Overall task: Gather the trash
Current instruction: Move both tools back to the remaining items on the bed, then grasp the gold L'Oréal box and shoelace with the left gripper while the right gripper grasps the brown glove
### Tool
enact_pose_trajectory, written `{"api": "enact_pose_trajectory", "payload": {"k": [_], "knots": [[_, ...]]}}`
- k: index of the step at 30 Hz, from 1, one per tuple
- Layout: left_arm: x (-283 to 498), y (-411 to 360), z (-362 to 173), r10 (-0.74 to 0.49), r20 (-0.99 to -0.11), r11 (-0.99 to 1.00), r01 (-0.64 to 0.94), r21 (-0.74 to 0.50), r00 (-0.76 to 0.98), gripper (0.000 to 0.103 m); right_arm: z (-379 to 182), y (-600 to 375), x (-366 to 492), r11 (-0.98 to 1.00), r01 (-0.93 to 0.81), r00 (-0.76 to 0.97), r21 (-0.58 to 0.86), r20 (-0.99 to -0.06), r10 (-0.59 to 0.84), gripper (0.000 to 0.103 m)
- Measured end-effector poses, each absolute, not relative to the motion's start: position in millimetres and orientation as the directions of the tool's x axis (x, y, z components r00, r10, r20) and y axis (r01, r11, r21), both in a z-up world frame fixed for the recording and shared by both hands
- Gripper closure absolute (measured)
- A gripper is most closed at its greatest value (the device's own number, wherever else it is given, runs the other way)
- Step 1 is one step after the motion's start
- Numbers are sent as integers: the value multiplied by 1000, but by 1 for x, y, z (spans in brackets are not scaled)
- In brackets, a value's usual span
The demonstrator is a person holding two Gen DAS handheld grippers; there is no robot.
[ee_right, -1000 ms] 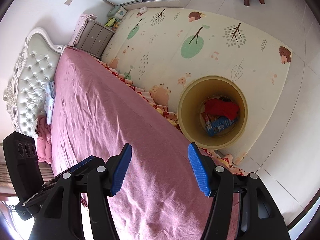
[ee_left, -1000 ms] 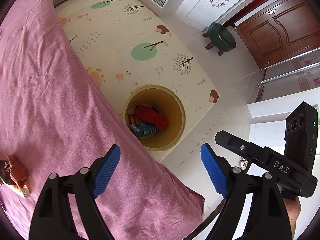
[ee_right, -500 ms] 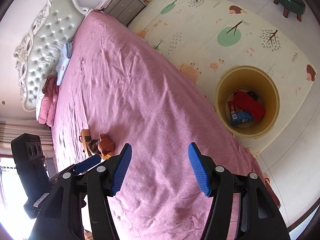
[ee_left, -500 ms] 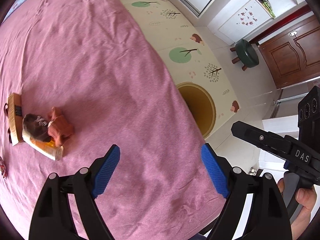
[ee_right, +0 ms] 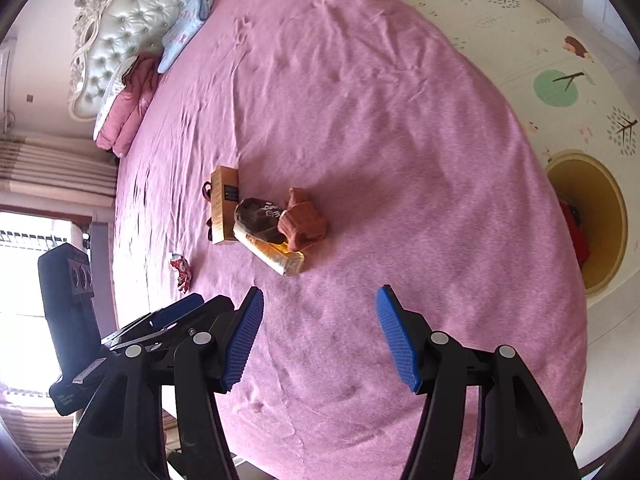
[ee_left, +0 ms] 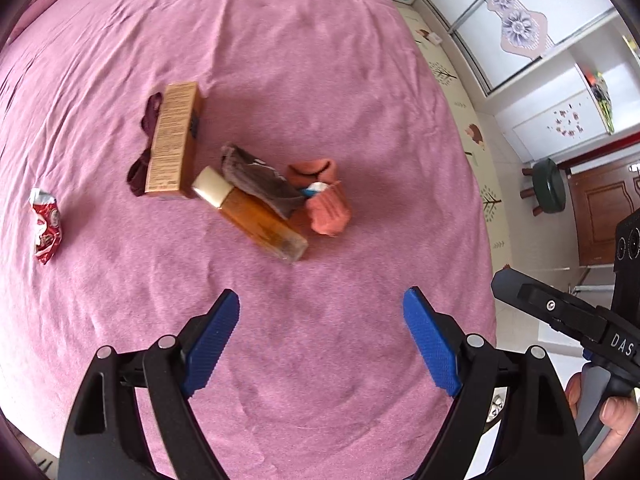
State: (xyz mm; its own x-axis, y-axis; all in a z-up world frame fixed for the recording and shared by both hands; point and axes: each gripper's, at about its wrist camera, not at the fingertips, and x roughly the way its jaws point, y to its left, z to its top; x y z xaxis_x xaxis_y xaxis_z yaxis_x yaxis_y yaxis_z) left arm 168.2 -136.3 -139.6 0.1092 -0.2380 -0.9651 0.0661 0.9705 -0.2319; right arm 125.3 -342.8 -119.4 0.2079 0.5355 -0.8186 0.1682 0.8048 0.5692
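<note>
A heap lies on the pink bed (ee_left: pixel 320 80): a tan carton (ee_left: pixel 173 140) over a dark maroon strap (ee_left: pixel 140 168), an amber bottle with a cream cap (ee_left: pixel 252 216), a grey-brown crumpled bag (ee_left: pixel 260 184) and a salmon sock (ee_left: pixel 326 204). A red crumpled wrapper (ee_left: pixel 46 226) lies apart at the left. My left gripper (ee_left: pixel 320 320) is open and empty, short of the heap. My right gripper (ee_right: pixel 320 316) is open and empty, also short of the heap (ee_right: pixel 268 224). The yellow bin (ee_right: pixel 592 220) stands on the floor at the right, with red trash inside.
The bed's tufted headboard (ee_right: pixel 132 20) and pillows (ee_right: pixel 128 108) are at the far end. A patterned play mat (ee_right: pixel 560 60) covers the floor beside the bed. A green stool (ee_left: pixel 550 186) and a wooden door (ee_left: pixel 600 208) are at the right.
Both grippers have swung from the bin by the bed's edge to over the bed. The heap of trash has come into the middle of both views. Both stay open.
</note>
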Motion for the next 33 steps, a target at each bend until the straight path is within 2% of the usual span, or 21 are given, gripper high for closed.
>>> {"api": "enact_pose_trajectory", "payload": {"k": [14,29,32,33], "knots": [[207,-17,-169,-194,-972,969,-131,-210,129,18,-146,-238,193,848,33,104,530,-845,524,45],[253,7,-219,-216,-974,959,-173,-226,74,18,-205,-187,240,895,-38,2,444,-896,445,45],[260,3,-225,-226,-972,957,-173,-234,66,18,-211,-185,244,898,-62,-5,436,-899,437,47],[263,2,-227,-226,-972,958,-168,-233,63,18,-212,-184,245,900,-73,-3,429,-903,430,54]]}}
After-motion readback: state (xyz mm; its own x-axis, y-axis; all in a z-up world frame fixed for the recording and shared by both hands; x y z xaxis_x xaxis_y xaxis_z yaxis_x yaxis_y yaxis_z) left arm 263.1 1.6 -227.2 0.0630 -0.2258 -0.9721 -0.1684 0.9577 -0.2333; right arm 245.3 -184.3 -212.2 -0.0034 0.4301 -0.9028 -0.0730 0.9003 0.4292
